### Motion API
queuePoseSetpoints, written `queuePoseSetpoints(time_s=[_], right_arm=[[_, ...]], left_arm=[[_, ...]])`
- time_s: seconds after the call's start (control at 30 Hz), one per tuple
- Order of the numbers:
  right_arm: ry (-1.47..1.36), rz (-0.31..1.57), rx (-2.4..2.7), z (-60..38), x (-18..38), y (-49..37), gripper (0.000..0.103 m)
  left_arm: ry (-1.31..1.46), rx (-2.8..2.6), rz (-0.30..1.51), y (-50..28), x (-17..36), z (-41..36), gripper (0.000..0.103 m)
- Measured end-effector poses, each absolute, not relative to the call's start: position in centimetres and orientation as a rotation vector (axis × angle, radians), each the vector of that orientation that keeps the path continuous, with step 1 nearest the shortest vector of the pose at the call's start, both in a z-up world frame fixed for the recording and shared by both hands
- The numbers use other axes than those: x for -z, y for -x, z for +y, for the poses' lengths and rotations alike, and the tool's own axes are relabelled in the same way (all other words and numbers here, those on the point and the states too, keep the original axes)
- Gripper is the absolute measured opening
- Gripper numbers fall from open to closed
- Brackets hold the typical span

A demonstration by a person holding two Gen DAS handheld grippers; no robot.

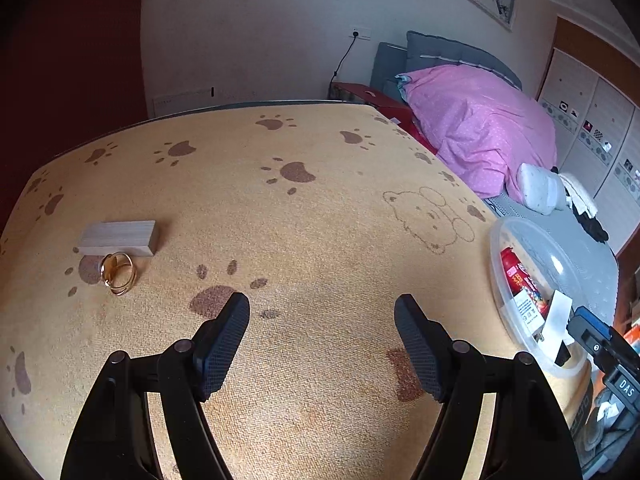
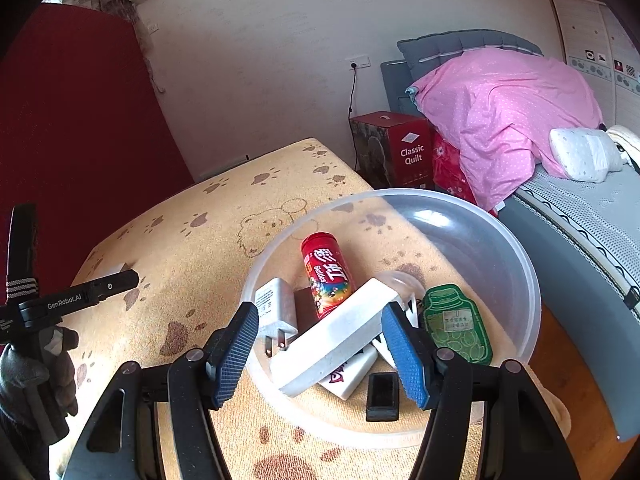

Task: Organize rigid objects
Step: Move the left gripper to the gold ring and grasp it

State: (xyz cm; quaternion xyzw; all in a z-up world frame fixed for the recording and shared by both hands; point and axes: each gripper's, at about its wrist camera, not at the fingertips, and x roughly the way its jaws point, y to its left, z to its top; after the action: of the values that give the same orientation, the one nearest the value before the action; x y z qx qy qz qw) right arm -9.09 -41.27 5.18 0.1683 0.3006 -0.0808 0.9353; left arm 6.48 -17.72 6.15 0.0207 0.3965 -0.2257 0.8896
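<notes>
My left gripper (image 1: 322, 344) is open and empty above the paw-print cloth. A grey wooden block (image 1: 117, 237) and a gold ring clip (image 1: 117, 273) lie on the cloth, ahead to the left. My right gripper (image 2: 320, 354) is open above the clear plastic bowl (image 2: 516, 248). A white block (image 2: 336, 332) lies tilted in the bowl between my fingers, untouched. The bowl also holds a red Skittles tube (image 2: 326, 274), a white charger plug (image 2: 276, 308), a green jar-shaped tag (image 2: 456, 324), a small black box (image 2: 383, 396) and a white tile (image 2: 352, 376).
The bowl (image 1: 500, 264) sits at the table's right edge in the left wrist view. A bed with a pink quilt (image 2: 504, 108) stands to the right. A red Classic Quilt box (image 2: 394, 148) stands behind the table. The left gripper body (image 2: 76, 300) shows at the left.
</notes>
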Motion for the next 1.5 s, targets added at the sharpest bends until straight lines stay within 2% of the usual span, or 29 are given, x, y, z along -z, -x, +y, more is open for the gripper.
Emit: queuePoseSetpoints(time_s=[0.77,0.83,1.1,1.37,1.5], right_arm=[[-0.266,0.682,0.018,-34.1,-5.0,6.0,0.068],[-0.261,0.688,0.008,-33.6,-4.9,5.8,0.071],[-0.244,0.708,-0.029,-31.8,-4.8,4.6,0.073],[-0.224,0.728,-0.063,-30.2,-4.4,3.5,0.074],[-0.215,0.736,-0.076,-29.6,-4.4,2.9,0.074]], left_arm=[[0.004,0.173,0.821,-12.3,-3.8,-6.2,0.075],[0.008,0.158,0.821,-12.8,-3.6,-5.8,0.075],[-0.032,0.152,0.805,-14.1,-3.2,-6.2,0.058],[-0.039,0.151,0.815,-14.9,-2.1,-6.5,0.055],[-0.027,0.16,0.824,-15.1,-1.9,-6.3,0.045]])
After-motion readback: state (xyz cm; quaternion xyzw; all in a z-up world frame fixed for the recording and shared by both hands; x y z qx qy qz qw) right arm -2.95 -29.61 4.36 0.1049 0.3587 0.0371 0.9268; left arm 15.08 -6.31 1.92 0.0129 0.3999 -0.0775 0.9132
